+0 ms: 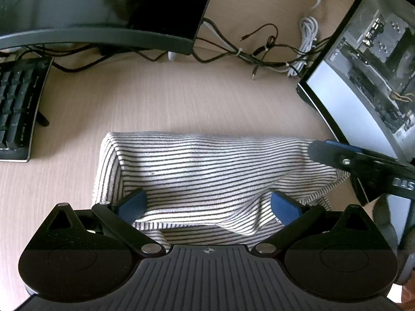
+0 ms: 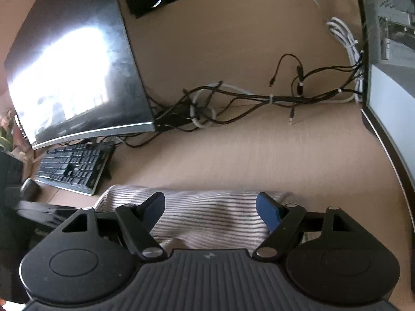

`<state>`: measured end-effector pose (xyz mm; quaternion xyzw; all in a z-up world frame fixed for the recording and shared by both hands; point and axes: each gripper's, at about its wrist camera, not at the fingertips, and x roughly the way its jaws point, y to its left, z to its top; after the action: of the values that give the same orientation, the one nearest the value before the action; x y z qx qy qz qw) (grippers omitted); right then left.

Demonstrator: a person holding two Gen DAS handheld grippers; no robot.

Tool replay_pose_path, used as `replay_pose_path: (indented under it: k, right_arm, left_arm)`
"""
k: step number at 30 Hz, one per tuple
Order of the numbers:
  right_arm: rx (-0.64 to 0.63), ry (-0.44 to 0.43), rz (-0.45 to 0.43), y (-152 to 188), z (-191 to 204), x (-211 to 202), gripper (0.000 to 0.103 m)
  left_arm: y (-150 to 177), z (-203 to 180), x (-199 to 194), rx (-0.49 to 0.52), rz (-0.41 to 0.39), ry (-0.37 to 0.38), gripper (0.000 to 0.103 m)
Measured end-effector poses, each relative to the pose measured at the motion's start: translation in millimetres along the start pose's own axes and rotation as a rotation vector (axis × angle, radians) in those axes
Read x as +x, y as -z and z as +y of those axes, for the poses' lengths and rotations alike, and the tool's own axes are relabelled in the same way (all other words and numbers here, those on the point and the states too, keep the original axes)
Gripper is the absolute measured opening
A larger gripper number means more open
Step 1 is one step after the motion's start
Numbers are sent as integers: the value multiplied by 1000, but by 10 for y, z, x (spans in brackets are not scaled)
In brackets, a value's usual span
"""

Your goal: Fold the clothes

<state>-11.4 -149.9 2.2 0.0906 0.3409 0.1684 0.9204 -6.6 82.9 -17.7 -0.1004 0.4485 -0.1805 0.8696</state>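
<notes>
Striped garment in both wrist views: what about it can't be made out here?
- Near edge of the striped garment: left wrist view, hidden under the left gripper.
- Its right corner: same view, covered by the right gripper.
- Stripes and folds: right wrist view, blurred.
- Garment type: undeterminable, bundled.

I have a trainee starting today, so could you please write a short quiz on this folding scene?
1. True or false: the striped garment hangs in the air.
2. What lies left of the garment? A) keyboard B) mug C) book
3. Are the jaws of the left gripper and the right gripper apart or together?

Key: 1 false, it lies on the desk; 2 A; 3 apart, cloth between them.
</notes>
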Motion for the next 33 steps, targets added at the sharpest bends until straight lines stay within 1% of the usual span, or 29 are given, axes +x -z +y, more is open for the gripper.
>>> replay_pose_path:
  k: [3,6,9,13,15,16,18,20,21,23,27,28,30,32,33]
  right_arm:
    - [8,-5,42,102,-65,95,78]
    - [-22,-11,53,213,-71,93,79]
    - [2,-33,69,252,-121,103,79]
    - [-12,-27,62,280,-111,102,79]
    - [-14,-26,59,280,-109,104,79]
    - [-16,-27,58,279,-107,105,80]
    - [-20,-29,56,283,-97,104,82]
    - [-27,-29,56,283,-90,103,83]
    - [-30,-29,57,280,-89,103,83]
    - [-30,-34,61,274,-99,82,83]
    - [-13,-36,72,188,-111,29,84]
    - [-13,-28,60,156,-88,-9,86]
    - [-27,-6,15,95,-28,-114,97]
    - [-63,1,-29,50,14,-192,98]
    - [-69,-4,-31,34,17,-197,98]
  left_arm:
    - [-4,-5,-10,4,-1,-1,103]
    - [-53,-17,-78,-10,-7,5,103]
    - [-110,-37,-162,-18,-20,11,103]
    - [-255,-187,-447,58,-138,24,103]
    - [-297,-231,-487,82,-168,16,103]
    - [-305,-228,-460,84,-164,4,103]
    - [-289,-165,-313,66,-114,-32,103]
    - [-231,-64,-131,30,-43,-70,103]
    - [-192,-27,-66,20,-20,-79,103]
    - [-122,-28,-30,36,-20,-78,103]
    - [-115,-74,-10,61,-22,-97,103]
    - [-114,-78,-7,64,-22,-100,103]
    - [-109,-81,-7,64,-26,-103,103]
    - [-103,-84,-9,67,-29,-105,103]
    - [-104,-87,-3,68,-30,-106,103]
